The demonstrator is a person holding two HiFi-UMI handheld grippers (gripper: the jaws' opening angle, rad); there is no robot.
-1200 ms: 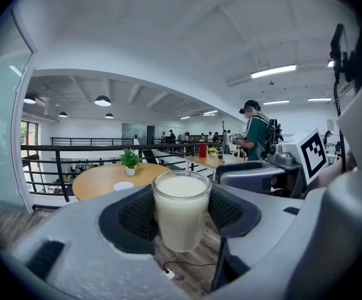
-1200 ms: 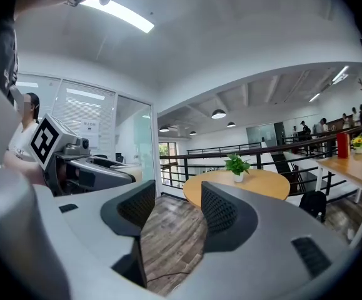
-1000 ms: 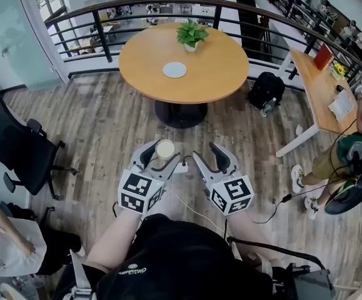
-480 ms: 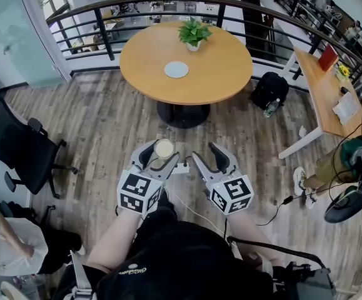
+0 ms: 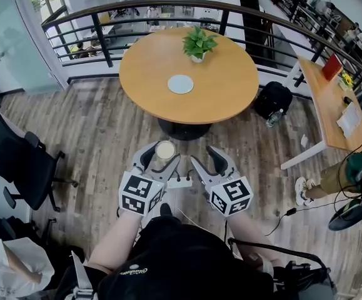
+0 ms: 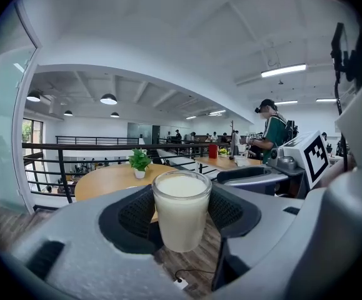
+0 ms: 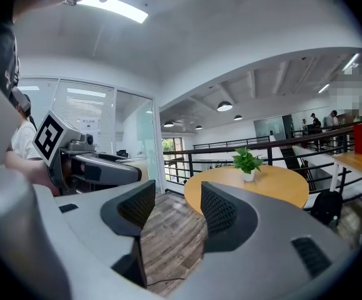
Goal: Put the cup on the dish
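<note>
Round table: wooden top, ahead of you, well apart from both grippers | your left gripper: jaws clamped on the cup's sides, over plank floor | your right gripper: jaws apart, only floor between them | potted plant: table's far edge | dish: white, mid-table | cup: glass, milky-white fill, upright, away from the dish.
</note>
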